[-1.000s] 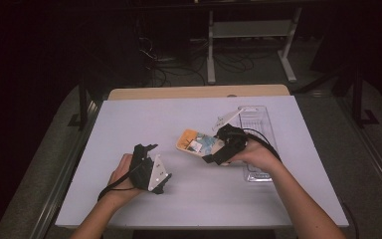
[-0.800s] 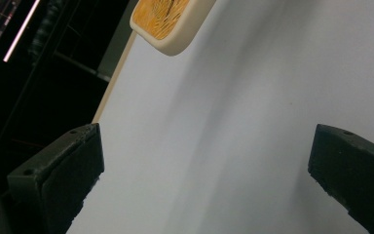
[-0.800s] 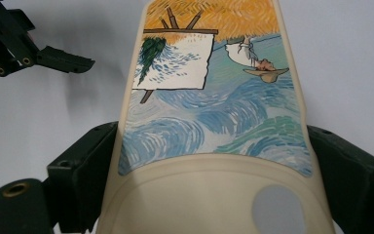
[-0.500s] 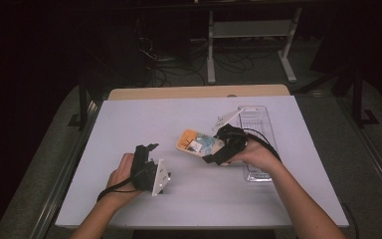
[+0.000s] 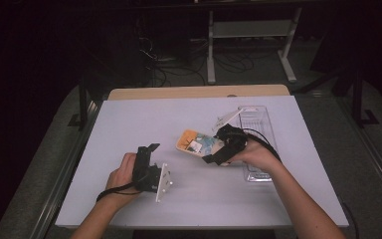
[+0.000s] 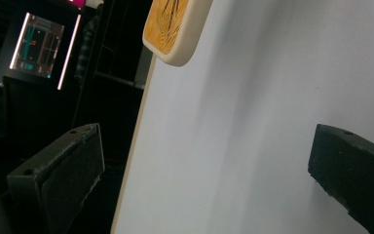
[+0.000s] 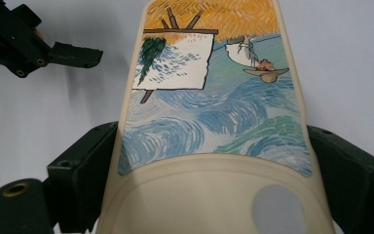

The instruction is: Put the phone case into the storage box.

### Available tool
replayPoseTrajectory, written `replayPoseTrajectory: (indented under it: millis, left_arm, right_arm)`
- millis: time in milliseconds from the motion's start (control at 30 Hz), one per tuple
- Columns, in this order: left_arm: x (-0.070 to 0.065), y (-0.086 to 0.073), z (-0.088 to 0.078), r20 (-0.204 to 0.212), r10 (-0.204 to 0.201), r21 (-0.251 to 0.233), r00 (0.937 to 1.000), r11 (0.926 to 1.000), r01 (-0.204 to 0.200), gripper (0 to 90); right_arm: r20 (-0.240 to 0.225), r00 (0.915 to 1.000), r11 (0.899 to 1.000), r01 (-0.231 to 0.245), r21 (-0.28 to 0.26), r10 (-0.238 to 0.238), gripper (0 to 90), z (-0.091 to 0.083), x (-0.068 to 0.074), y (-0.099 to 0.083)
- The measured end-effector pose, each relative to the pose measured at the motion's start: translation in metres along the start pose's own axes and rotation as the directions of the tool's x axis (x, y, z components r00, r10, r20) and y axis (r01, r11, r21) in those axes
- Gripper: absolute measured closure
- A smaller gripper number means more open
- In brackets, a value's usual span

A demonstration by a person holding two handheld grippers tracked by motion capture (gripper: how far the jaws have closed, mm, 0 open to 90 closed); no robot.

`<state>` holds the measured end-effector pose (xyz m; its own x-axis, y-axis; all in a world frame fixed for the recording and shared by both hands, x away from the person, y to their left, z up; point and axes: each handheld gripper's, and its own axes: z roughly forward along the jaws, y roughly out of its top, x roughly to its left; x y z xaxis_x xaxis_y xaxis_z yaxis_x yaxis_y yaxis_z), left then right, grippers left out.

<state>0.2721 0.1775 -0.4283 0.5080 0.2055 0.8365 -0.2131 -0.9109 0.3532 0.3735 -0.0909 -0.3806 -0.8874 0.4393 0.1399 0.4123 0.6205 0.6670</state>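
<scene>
**Phone case gripped on the right, left gripper waiting open**

The right gripper has its jaws closed against the two long sides of a cream phone case printed with a painted scene of blue swirls and an orange field. In the high view the case sits near the middle of the white table, just left of a clear plastic tray. The left gripper rests nearer and to the left, well apart from the case, jaws spread wide with nothing between them.

The step in hand looks like securing the case. Next, the left gripper would likely need to close in on the case's free end.

Whether the case is lifted or touches the table is hard to tell. The tray's contents are too faint to make out, and its near end is hidden behind the right hand.
</scene>
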Motion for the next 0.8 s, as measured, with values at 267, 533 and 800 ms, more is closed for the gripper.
replayPoseTrajectory:
  millis: [267, 533, 800]
  left_arm:
    - [-0.0023, 0.0011, -0.0005, -0.039, 0.052, 0.006, 0.9979, 0.9986, -0.052, 0.0]
    - [-0.0064, 0.0038, -0.0006, -0.1, 0.138, 0.013, 0.9853, 0.9904, -0.138, 0.0]
    - [-0.008, 0.0076, 0.0001, -0.144, 0.159, 0.004, 0.9767, 0.9871, -0.16, 0.0]
  right_arm:
    - [0.001, 1.0, 1.0, -0.003, -0.001, 0.003, 10.6, -0.0003, 0.0002, 0.0]
    - [0.001, 1.0, 1.0, 0.003, -0.002, -0.003, 10.6, -0.0004, -0.0007, -0.0001]
    - [-0.005, 1.0, 1.0, -0.003, -0.009, 0.003, 10.6, -0.0003, -0.0002, 0.0008]
